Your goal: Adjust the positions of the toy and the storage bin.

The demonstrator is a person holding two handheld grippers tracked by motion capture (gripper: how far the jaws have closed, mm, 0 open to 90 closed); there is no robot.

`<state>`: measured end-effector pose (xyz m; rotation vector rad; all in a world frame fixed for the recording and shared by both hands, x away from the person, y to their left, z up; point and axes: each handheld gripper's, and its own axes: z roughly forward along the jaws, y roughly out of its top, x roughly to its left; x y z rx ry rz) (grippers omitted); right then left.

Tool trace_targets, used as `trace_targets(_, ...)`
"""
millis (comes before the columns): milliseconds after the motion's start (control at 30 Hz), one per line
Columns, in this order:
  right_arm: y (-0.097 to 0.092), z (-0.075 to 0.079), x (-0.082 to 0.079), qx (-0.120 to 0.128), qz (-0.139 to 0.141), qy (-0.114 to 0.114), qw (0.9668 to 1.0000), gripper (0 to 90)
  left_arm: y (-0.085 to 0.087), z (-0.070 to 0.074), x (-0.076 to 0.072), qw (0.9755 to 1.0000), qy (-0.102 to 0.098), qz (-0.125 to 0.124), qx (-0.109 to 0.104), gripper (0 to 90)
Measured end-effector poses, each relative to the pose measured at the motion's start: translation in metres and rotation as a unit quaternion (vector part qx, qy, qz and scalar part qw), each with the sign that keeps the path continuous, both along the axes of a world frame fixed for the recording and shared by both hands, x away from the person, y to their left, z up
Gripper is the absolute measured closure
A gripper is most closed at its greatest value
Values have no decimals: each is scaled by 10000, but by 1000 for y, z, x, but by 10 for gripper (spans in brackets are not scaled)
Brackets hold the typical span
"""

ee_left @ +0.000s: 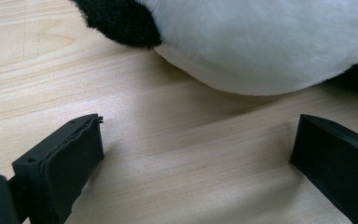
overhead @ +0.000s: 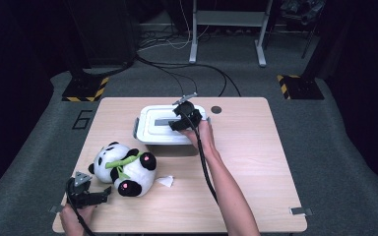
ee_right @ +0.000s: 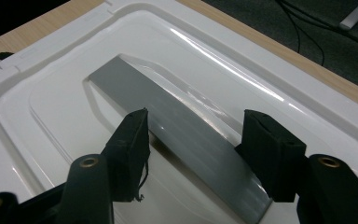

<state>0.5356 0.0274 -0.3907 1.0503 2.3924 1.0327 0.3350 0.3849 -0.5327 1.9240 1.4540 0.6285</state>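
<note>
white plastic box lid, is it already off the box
No, the white plastic lid with its grey handle strip sits closed on the box on the wooden table.

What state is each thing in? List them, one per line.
White storage box: lid on, closed.
Grey lid handle: lying flat, straddled by the right gripper, not visibly pinched.
Panda plush: lying on the table, untouched.
Left gripper: open, empty, before the panda.
</note>
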Motion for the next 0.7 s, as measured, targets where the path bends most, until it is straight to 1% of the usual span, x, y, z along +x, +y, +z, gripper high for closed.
trace_targets(67,-2,0,1,12,20,40,10000,423,0,0,0,10000,-1,1,1,14)
trace_targets(200,-4,1,1,-48,42,14,10000,455,0,0,0,10000,-3,3,-2,15)
trace_targets(233,-5,2,-1,-47,-7,84,10000,462,0,0,0,10000,-2,4,-1,15)
trace_targets(333,-9,2,0,-50,18,24,10000,486,0,0,0,10000,-2,5,0,15)
trace_targets(367,-11,2,-1,-68,13,51,10000,495,0,0,0,10000,-1,1,5,15)
trace_targets(400,-13,2,-1,-55,20,95,9999,506,0,0,0,10000,-2,4,1,15)
trace_targets(633,-31,3,-5,-40,124,113,9999,582,0,0,0,10000,3,10,4,17)
trace_targets(700,-35,3,-6,-47,109,128,9998,602,0,0,0,10000,4,8,5,17)
